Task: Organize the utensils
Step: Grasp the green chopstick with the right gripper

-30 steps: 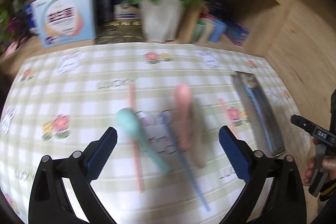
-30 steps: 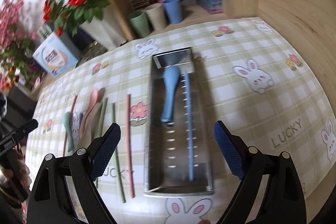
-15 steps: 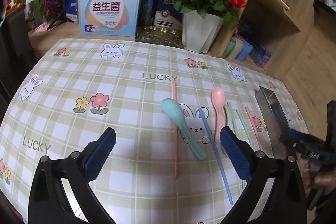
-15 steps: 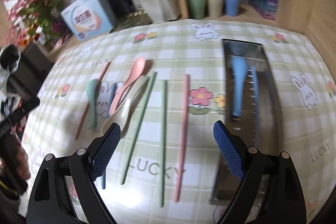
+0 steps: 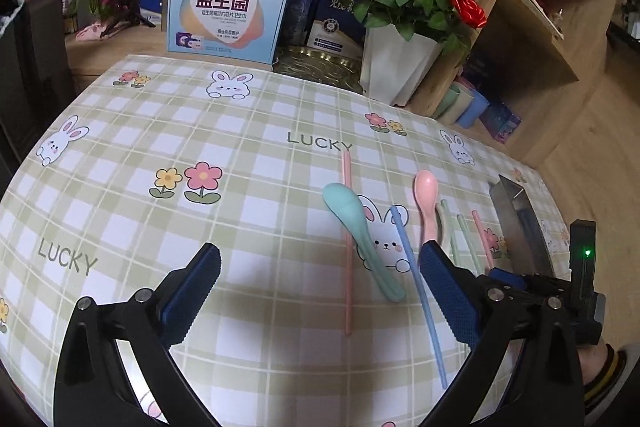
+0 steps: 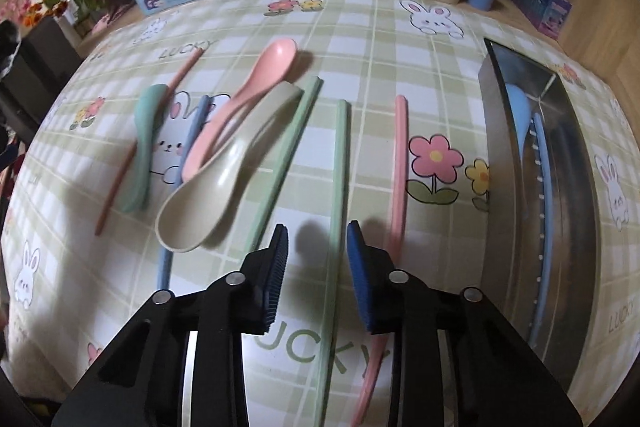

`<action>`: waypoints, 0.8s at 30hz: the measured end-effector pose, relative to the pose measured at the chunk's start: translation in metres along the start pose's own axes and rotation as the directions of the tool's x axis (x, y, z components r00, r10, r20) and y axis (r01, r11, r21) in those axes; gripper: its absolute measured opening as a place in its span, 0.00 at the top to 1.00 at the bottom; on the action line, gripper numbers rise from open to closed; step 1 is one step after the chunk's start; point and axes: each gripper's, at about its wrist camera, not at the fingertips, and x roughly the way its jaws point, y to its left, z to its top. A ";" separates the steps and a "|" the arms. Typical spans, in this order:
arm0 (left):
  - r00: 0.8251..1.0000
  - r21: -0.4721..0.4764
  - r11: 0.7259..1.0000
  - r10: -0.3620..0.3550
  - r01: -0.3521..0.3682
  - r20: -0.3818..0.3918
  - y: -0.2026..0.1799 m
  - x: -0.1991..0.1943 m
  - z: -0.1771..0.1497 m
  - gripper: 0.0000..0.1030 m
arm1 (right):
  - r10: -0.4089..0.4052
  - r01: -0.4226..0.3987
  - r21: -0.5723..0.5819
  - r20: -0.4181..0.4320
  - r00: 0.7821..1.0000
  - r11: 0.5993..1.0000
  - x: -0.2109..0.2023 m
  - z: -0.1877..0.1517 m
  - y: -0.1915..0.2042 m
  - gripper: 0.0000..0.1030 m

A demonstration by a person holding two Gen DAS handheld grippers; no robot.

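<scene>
Two blue pieces, a spoon (image 6: 518, 115) and a chopstick (image 6: 541, 195), already lie in our steel tray (image 6: 496, 187), while our right gripper (image 6: 316, 259), its jaws just narrowed, straddles a green chopstick (image 6: 338, 163) (unpinched), the left gripper (image 5: 320, 291) spread wide over nothing, seven utensils remaining.

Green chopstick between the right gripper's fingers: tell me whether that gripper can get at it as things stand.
Probably yes. The right gripper straddles the green chopstick; its jaws have just been closing, pads apparently not yet pressing, nothing lying across it.
</scene>
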 end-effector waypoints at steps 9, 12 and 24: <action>1.000 0.037 0.999 0.001 0.000 -0.012 -0.009 0.006 -0.007 0.06 | -0.032 0.031 0.017 0.018 0.999 0.999 0.004 -0.007 0.001 0.74; 1.000 0.048 0.999 0.005 -0.005 -0.011 -0.012 0.006 -0.008 0.06 | -0.042 0.042 0.010 0.022 0.999 0.999 0.005 -0.007 0.003 0.74; 0.999 0.067 0.998 0.000 0.002 -0.037 -0.018 0.009 -0.013 0.10 | -0.010 0.011 0.043 -0.015 1.000 0.999 0.003 -0.009 0.010 0.92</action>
